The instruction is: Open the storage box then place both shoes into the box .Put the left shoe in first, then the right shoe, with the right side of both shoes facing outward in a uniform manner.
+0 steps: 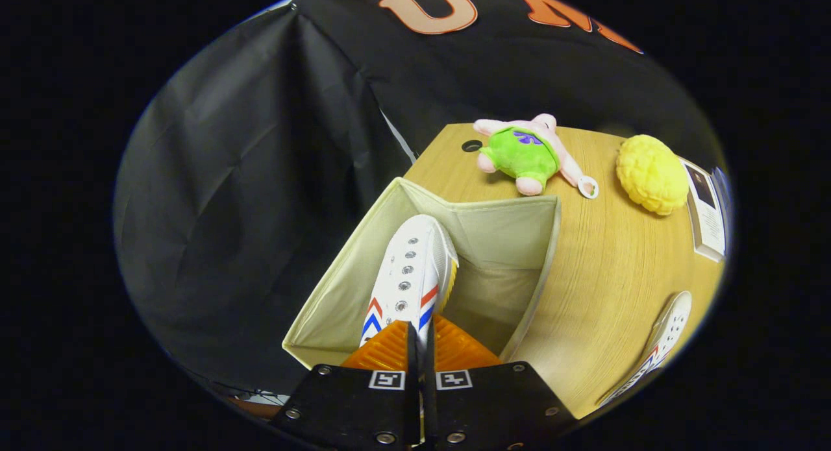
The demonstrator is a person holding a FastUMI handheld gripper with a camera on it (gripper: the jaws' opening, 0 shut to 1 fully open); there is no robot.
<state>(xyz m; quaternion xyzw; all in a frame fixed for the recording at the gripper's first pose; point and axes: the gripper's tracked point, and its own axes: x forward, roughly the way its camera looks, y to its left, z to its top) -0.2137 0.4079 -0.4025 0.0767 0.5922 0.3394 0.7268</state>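
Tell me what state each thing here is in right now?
Storage box: open, on the table.
Held shoe: gripped, over the open box.
Tool: shut on the held shoe.
Second shoe: lying on the table.
Plush toy: lying flat.
Yellow ball: resting.

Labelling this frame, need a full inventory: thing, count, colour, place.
storage box: 1, beige fabric, open, on the table's near corner, just ahead of the gripper
held shoe: 1, white with red and blue stripes, between the fingers, toe pointing into the box
second shoe: 1, white, on the table beside the box
plush toy: 1, pink and green, beyond the box
yellow ball: 1, bumpy, beside the toy
booklet: 1, white, past the ball
table: 1, light wood
gripper: 1, shut on the held shoe
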